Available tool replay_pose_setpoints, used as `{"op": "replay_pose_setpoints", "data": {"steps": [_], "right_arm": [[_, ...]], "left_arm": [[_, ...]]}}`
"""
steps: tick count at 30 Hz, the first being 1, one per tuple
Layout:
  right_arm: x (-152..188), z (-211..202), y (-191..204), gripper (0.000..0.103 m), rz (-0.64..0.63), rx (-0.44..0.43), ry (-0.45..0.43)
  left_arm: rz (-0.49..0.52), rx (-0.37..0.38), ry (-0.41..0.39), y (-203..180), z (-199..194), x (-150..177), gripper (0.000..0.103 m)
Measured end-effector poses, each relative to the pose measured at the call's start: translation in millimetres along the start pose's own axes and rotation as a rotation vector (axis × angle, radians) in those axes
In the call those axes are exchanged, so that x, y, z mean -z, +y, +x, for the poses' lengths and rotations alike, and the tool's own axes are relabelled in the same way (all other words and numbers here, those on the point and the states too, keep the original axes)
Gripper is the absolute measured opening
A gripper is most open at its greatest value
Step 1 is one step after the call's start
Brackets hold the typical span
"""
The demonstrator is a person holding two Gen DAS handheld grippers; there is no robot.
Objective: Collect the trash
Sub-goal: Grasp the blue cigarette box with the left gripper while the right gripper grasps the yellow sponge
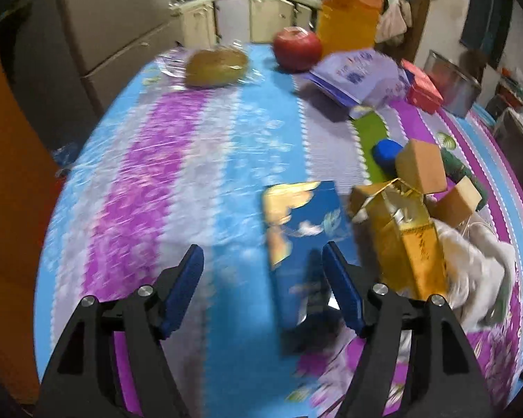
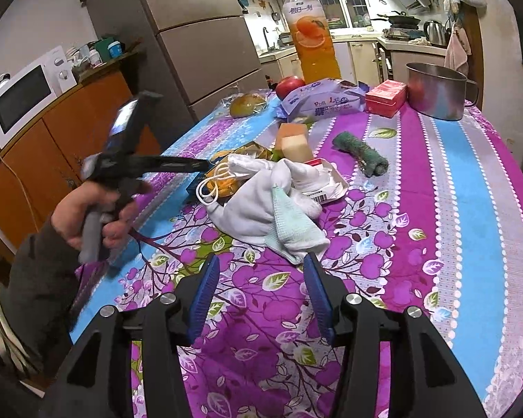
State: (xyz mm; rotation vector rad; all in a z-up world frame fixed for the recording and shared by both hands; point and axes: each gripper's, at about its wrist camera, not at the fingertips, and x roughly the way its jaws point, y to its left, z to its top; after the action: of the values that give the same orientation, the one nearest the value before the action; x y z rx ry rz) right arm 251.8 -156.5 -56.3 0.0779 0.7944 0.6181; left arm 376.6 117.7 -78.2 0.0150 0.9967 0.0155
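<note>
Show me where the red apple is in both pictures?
Left wrist view: the red apple is near the top, right of centre, at the table's far end.
Right wrist view: the apple is upper middle, partly behind the purple bag.
Shared landmark: the orange drink bottle standing right beside it.

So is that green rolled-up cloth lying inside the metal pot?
No, the green rolled cloth lies on the tablecloth, well apart from the metal pot standing at the far edge.
</note>
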Motion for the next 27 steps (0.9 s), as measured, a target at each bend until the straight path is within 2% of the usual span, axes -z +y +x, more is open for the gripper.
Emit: {"op": "replay_pose_setpoints", "data": {"steps": [2, 8, 13, 16, 17, 18, 22, 27], "right_arm": [[0, 0, -4, 0.053, 0.007, 0.007, 0.000], [1, 2, -17, 0.055, 0.028, 0.019, 0.006], [2, 2, -16, 0.059, 0.022, 0.007, 0.000], [1, 4, -16, 0.059, 0.023, 0.005, -0.003], [0, 5, -16, 0.060, 0.022, 0.004, -0.003], [0, 6, -15, 0.060, 0.022, 0.001, -0.002], [-5, 11, -10, 0.060, 0.009, -0.007, 0.001], [-5, 13, -12, 0.063, 0.012, 0.002, 0.005]], "left_arm": [[0.027, -0.019, -0.008, -12, 5, -3, 0.074], [0.109, -0.062, -0.023, -26, 3, 0, 0.079], [0.129, -0.138, -0.027, -2, -2, 8, 0.080], [0.066, -0.122, -0.027, 17, -6, 4, 0.078], [0.050, -0.064, -0.031, 17, -10, 3, 0.078], [0.051, -0.039, -0.032, 13, -12, 3, 0.079], [0.106, -0.041, -0.013, -16, -2, 0, 0.079], [0.125, -0.041, -0.007, -31, 6, -2, 0.080]]}}
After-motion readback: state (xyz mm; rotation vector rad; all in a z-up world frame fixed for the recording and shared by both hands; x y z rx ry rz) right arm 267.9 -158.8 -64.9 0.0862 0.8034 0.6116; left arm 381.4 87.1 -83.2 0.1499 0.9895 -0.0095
